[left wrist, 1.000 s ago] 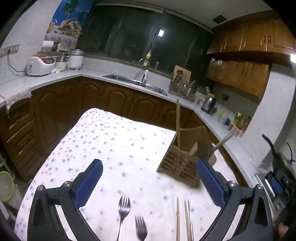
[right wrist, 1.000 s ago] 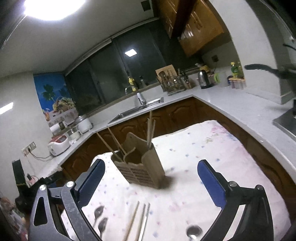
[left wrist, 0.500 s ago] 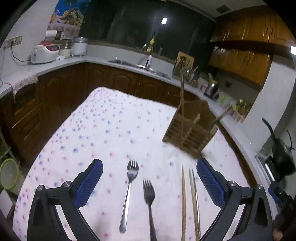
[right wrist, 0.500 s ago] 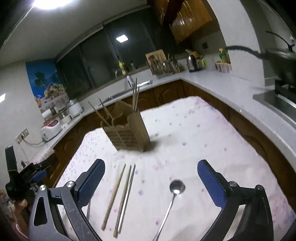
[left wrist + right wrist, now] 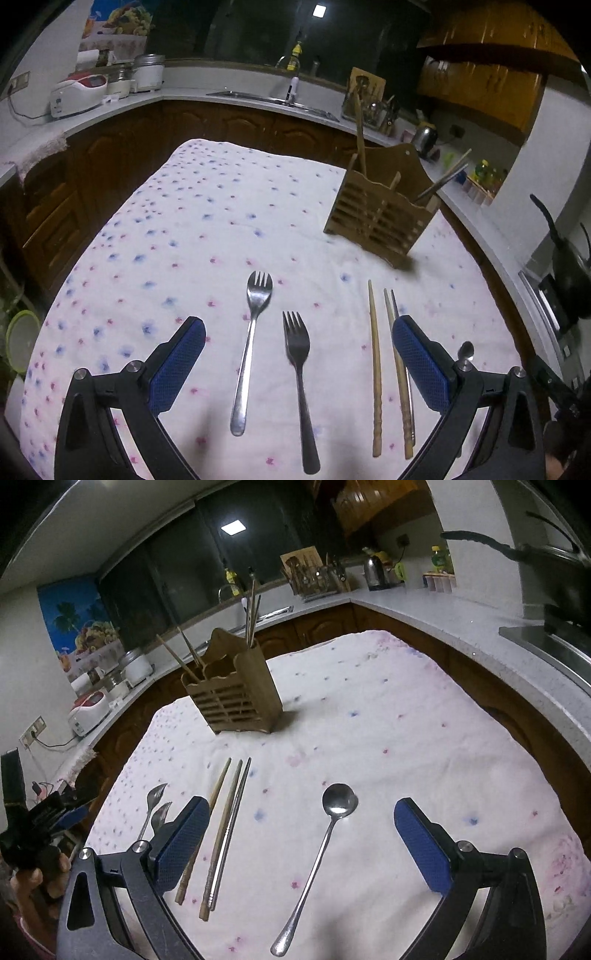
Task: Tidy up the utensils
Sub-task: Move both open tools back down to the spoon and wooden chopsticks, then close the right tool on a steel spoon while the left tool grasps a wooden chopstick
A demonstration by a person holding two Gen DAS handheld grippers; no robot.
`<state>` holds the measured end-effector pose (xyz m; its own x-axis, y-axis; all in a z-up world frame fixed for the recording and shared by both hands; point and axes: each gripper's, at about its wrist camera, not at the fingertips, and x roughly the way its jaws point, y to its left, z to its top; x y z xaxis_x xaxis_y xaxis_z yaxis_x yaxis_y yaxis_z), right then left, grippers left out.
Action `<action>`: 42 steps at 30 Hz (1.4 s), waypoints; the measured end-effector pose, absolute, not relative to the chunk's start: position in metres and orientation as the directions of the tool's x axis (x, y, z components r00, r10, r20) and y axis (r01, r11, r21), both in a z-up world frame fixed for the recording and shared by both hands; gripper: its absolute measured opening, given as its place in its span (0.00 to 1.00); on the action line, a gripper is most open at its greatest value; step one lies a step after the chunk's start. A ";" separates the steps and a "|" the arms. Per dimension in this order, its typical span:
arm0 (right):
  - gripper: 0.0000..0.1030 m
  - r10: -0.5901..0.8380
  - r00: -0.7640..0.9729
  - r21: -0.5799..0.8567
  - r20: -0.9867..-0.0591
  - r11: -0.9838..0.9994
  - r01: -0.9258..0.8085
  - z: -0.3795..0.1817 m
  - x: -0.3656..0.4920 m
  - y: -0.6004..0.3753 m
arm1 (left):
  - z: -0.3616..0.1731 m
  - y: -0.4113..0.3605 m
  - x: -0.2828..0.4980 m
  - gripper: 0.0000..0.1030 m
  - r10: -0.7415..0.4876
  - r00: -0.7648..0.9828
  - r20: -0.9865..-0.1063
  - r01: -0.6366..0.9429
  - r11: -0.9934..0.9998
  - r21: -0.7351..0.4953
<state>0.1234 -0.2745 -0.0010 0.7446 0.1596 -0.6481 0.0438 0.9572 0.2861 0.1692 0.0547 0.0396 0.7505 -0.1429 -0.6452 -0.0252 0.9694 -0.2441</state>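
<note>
I have both grippers hovering low over the near edge of the table, whose white cloth (image 5: 207, 221) is dotted with small blue and pink flowers. My left gripper (image 5: 299, 363) has its blue pads spread wide with nothing between them but air; under that gap lie 2 forks, tines pointing away from me. The brighter left fork (image 5: 250, 339) sits a little farther out than the darker right fork (image 5: 300, 373), and the 2 lie near each other without touching. Just right of them are 3 chopsticks (image 5: 388, 365), roughly parallel, the right pair partly hidden behind my left gripper's right pad.

My right gripper (image 5: 301, 843) is also spread wide and holds nothing. Between its pads lies a long-handled metal spoon (image 5: 321, 853), bowl at the far end, handle running toward me and slightly left. In this view the chopsticks lie to the spoon's left, beside the gripper's left pad, and the fork heads show farther left.

The wooden utensil holder (image 5: 236, 698) stands upright on the cloth at the far side, beyond the chopsticks. It has slatted fronts, and several chopsticks already stand in it, some leaning left, others upright at its right end. A sink and counter (image 5: 229, 94) run behind the table.
</note>
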 end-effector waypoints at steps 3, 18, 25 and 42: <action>0.98 0.161 0.737 0.283 -0.656 0.958 0.043 -0.005 0.125 -0.275 | 0.036 0.047 0.176 0.99 -0.142 0.738 -0.659 -0.014 0.974 -0.226; 0.96 0.162 0.710 0.270 -0.686 0.962 0.042 -0.022 0.143 -0.286 | 0.019 0.001 0.213 0.86 -0.139 0.688 -0.712 0.067 0.989 -0.128; 0.80 0.160 0.677 0.261 -0.718 0.964 0.049 -0.035 0.157 -0.289 | 0.006 -0.024 0.249 0.67 -0.202 0.625 -0.754 0.153 0.979 -0.136; 0.53 0.205 0.551 0.262 -0.809 0.965 0.025 -0.079 0.205 -0.303 | -0.046 -0.065 0.351 0.40 -0.283 0.444 -0.850 0.251 0.950 -0.185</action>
